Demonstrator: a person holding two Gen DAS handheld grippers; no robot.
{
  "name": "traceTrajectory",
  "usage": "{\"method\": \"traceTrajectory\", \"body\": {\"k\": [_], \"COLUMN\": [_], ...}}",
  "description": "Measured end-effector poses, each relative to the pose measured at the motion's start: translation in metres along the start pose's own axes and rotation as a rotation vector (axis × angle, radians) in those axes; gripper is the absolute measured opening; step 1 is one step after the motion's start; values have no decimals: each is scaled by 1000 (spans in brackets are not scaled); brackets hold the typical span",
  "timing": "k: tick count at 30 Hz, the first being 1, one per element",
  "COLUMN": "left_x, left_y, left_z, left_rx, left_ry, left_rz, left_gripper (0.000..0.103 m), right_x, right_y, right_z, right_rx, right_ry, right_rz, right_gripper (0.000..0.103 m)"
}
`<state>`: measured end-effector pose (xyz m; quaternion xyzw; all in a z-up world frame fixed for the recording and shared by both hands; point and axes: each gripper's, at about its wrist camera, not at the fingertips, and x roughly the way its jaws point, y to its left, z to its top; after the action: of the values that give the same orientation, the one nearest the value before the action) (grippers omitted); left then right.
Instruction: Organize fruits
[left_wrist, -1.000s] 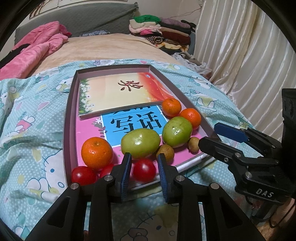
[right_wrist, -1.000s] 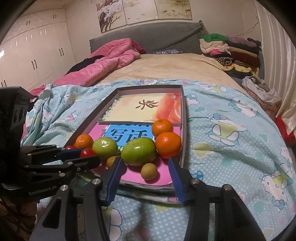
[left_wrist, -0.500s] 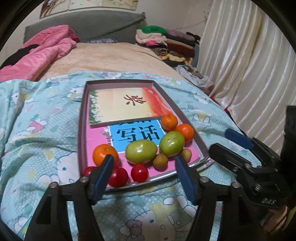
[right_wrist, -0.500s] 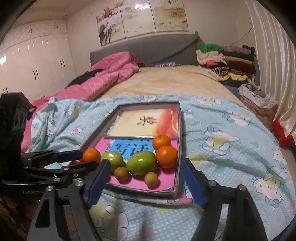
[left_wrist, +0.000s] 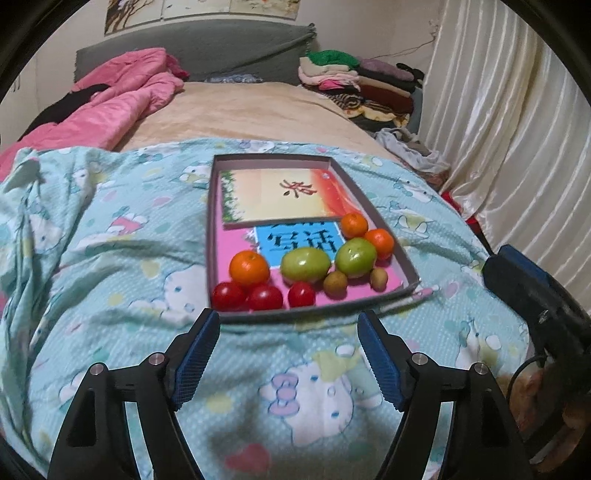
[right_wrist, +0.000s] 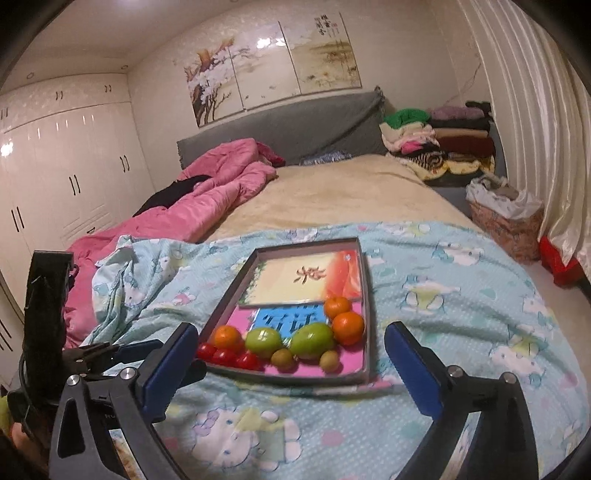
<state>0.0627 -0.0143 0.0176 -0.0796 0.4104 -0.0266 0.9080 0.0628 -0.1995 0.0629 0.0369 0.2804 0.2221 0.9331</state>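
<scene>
Both tongs hover over the bed's blue quilt (left_wrist: 110, 240), jaws opening with nothing between them: the left tongs (left_wrist: 288, 354) and the right tongs (right_wrist: 291, 373). Just ahead of their tips lies a shallow box (left_wrist: 210, 236) holding books. At its near end sit the fruits: two green ones (left_wrist: 306, 264), three oranges with one (left_wrist: 249, 267) toward the left tongs' side, three red tomatoes (left_wrist: 265, 297) nearest the left tongs, and two small brown fruits (left_wrist: 335, 283).

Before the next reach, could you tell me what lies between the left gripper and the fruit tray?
Only bare patterned bedspread lies between the left gripper, its empty jaws opening, and the tray near rim, seen in the left wrist view.
</scene>
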Motion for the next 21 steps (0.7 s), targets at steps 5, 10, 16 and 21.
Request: {"method": "traceTrajectory", "body": {"k": [5, 10, 16, 21], "left_x": [-8, -9, -6, -3], "left_y": [8, 15, 18, 18], "left_z": [-14, -28, -34, -35], "left_rx": [-34, -65, -84, -87], "left_ry": [22, 48, 55, 63], "left_rz": [28, 50, 48, 48], "left_gripper": [78, 78, 78, 78], "right_x": [0, -2, -3, 1], "right_y": [13, 22, 26, 30], "right_z": [-15, -29, -39, -44], "right_rx": [-45, -67, -82, -103], "right_ry": [70, 116, 133, 140], "right_rz": [-18, -49, -38, -29], "right_gripper": [102, 102, 102, 102]}}
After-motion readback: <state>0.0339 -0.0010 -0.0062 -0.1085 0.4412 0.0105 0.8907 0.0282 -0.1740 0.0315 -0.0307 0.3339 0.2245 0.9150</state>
